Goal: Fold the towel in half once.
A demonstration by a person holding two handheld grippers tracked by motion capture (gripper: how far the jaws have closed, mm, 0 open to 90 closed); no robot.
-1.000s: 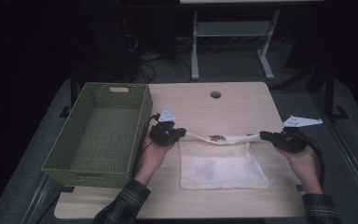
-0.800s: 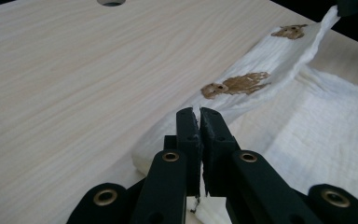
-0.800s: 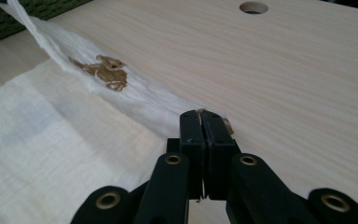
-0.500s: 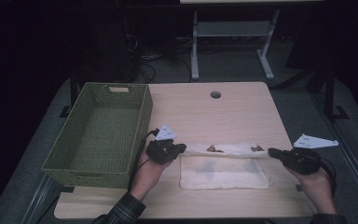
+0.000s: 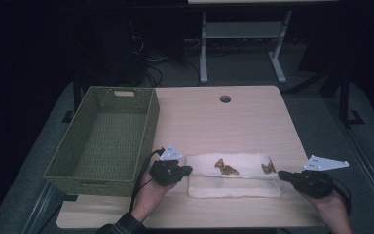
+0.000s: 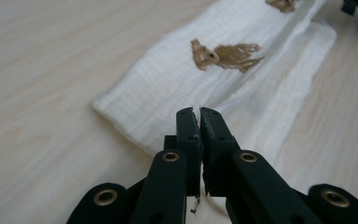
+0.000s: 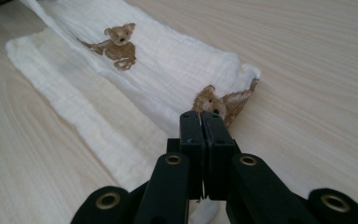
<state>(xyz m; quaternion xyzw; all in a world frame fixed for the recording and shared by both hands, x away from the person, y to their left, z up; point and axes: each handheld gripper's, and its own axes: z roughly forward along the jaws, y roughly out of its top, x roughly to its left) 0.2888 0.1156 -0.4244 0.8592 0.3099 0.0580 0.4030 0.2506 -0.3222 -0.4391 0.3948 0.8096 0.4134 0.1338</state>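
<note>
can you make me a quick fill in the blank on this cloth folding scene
1. The white cloth is printed with small brown ____.
2. The wicker basket stands at the table's ____ side in the high view.
3. The left gripper and the right gripper each have their jaws ____ on an end of the cloth.

Missing words: bears; left; shut

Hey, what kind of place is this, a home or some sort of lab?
Probably a lab or workshop recording station, not a home: a plain wooden table with a cable hole, tangled cables on the dark floor behind it, and a metal-framed stand further back.
</note>
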